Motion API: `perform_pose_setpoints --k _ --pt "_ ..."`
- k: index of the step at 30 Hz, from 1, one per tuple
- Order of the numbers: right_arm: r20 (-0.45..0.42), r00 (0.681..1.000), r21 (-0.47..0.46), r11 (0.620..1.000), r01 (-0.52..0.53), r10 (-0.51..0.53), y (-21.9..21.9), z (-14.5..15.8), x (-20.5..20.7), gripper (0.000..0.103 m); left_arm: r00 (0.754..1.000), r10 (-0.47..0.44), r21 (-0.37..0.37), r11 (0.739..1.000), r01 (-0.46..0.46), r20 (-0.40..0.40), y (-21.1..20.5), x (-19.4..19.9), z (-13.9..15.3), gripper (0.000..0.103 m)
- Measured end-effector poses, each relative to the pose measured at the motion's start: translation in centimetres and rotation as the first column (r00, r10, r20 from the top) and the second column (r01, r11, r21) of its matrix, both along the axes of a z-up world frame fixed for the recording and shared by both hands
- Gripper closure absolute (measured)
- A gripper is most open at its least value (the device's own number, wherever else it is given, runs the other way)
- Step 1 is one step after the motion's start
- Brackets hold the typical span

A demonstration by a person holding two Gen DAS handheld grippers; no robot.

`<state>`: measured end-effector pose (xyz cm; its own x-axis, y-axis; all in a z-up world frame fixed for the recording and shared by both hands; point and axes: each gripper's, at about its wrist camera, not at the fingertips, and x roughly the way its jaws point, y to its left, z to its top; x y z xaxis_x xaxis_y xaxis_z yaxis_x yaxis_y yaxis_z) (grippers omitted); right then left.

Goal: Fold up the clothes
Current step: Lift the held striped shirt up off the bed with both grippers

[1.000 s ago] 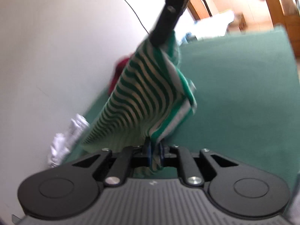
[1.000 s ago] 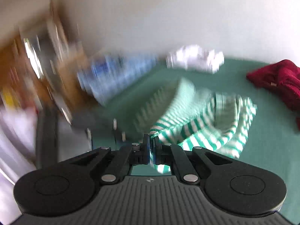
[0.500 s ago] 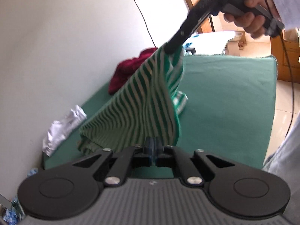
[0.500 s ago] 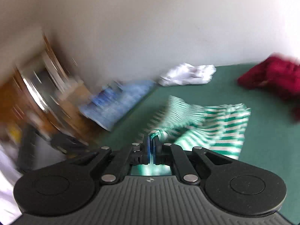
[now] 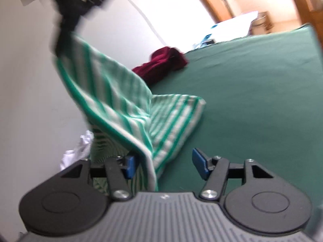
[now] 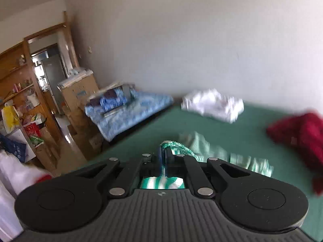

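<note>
Left wrist view: left hand-held gripper [image 5: 165, 164] jaws opening, striped garment [image 5: 125, 109] edge loose between the pads, touching neither. Garment drapes from the counter [image 5: 252, 92] up to the right hand-held gripper [image 5: 62, 34], which is blurred and cut off at the top edge. Right wrist view: right hand-held gripper [image 6: 163, 157] clenched on the striped garment [image 6: 177, 147]. One red garment [image 5: 161, 64], one white garment [image 6: 212, 104], both blurred

Table covered in dark green cloth [image 5: 252, 92], green-and-white striped garment [image 5: 173, 121] partly resting near its left edge, crumpled maroon garment [image 5: 161, 64] farther back, crumpled white garment [image 6: 212, 104] by the wall
</note>
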<state>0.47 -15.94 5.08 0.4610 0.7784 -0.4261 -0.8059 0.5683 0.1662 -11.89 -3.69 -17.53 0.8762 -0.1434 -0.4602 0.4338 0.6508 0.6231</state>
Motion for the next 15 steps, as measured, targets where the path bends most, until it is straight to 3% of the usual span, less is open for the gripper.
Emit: perform_pose_setpoints --k 1,2,3,5,9,12,15 --pt "0.03 1.0 -0.027 1.0 -0.008 0.008 0.4 0.7 0.1 0.101 1.0 0.017 -0.018 1.0 -0.018 -0.01 0.0 0.7 0.3 0.072" --pt "0.055 0.998 -0.054 0.998 -0.014 0.017 0.8 1.3 0.3 0.101 0.999 0.035 -0.05 0.998 -0.036 -0.029 0.3 1.4 0.9 0.092" --pt "0.072 0.997 -0.083 0.996 -0.018 0.024 1.0 1.7 0.5 0.101 0.998 0.042 -0.086 0.995 -0.046 -0.042 1.0 2.0 1.7 0.095" --pt "0.104 0.994 -0.103 0.995 -0.015 0.026 1.0 2.7 1.2 0.101 0.998 0.04 -0.141 0.989 -0.045 -0.043 2.4 2.3 3.4 0.095" --pt "0.1 0.995 -0.062 0.998 0.009 -0.003 0.1 3.9 3.5 0.101 0.999 0.043 -0.156 0.987 -0.042 0.007 4.6 2.1 6.5 0.095" --pt "0.117 0.993 -0.128 0.991 0.026 -0.011 0.5 4.1 5.1 0.101 0.999 0.049 -0.167 0.985 -0.045 0.021 6.5 2.4 9.2 0.095" --pt "0.091 0.996 -0.076 0.997 0.014 -0.007 0.0 5.3 7.3 0.101 0.998 0.056 -0.194 0.98 -0.049 0.03 8.2 3.5 12.1 0.095"
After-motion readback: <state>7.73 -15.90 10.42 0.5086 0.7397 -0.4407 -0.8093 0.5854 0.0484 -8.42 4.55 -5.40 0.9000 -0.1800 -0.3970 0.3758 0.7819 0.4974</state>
